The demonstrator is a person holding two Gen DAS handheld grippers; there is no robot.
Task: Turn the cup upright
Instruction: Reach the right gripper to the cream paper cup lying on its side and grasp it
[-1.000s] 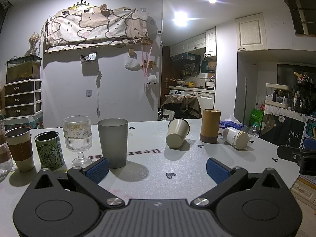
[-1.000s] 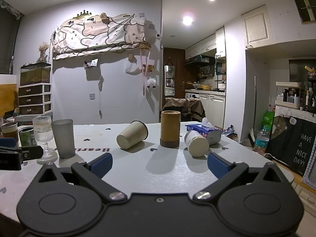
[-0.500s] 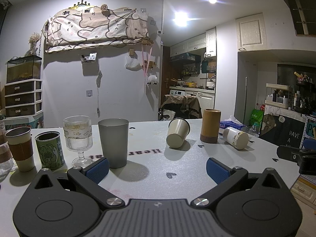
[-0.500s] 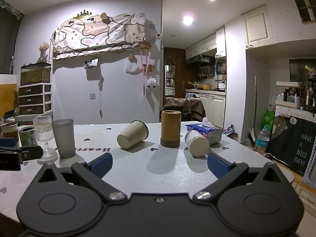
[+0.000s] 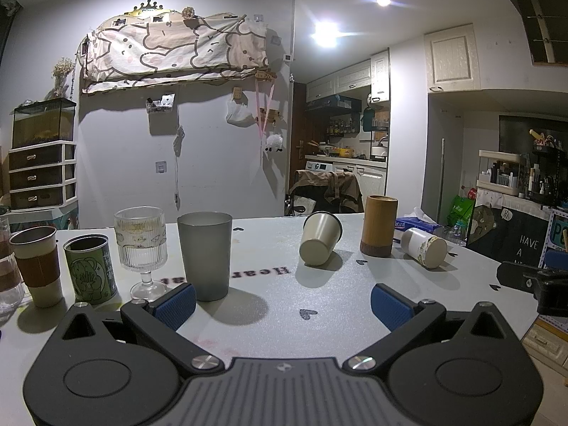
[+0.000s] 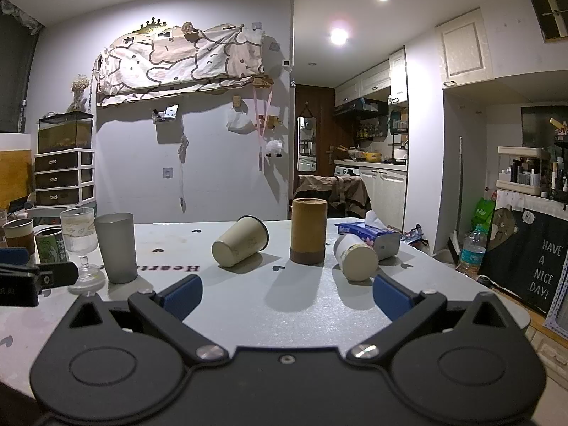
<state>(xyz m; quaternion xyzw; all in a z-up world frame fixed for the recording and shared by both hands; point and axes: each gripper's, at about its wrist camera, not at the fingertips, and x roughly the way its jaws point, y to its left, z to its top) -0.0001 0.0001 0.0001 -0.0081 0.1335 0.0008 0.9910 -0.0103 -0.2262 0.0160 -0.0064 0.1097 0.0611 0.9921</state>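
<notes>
A cream cup (image 5: 320,238) lies tipped on its side on the white table (image 5: 284,298), base toward me; it also shows in the right wrist view (image 6: 240,241). A second white cup (image 5: 424,247) lies on its side further right, and shows in the right wrist view (image 6: 355,256) too. My left gripper (image 5: 283,305) is open and empty, low over the table's near part, well short of the cups. My right gripper (image 6: 287,300) is open and empty, in front of the lying cups.
Upright on the table: a brown bamboo tube (image 5: 378,225), grey tumbler (image 5: 205,255), ribbed stemmed glass (image 5: 141,248), green can (image 5: 90,271), sleeved paper cup (image 5: 36,264). A tissue pack (image 6: 369,234) lies at the far right. The table edge drops off at right.
</notes>
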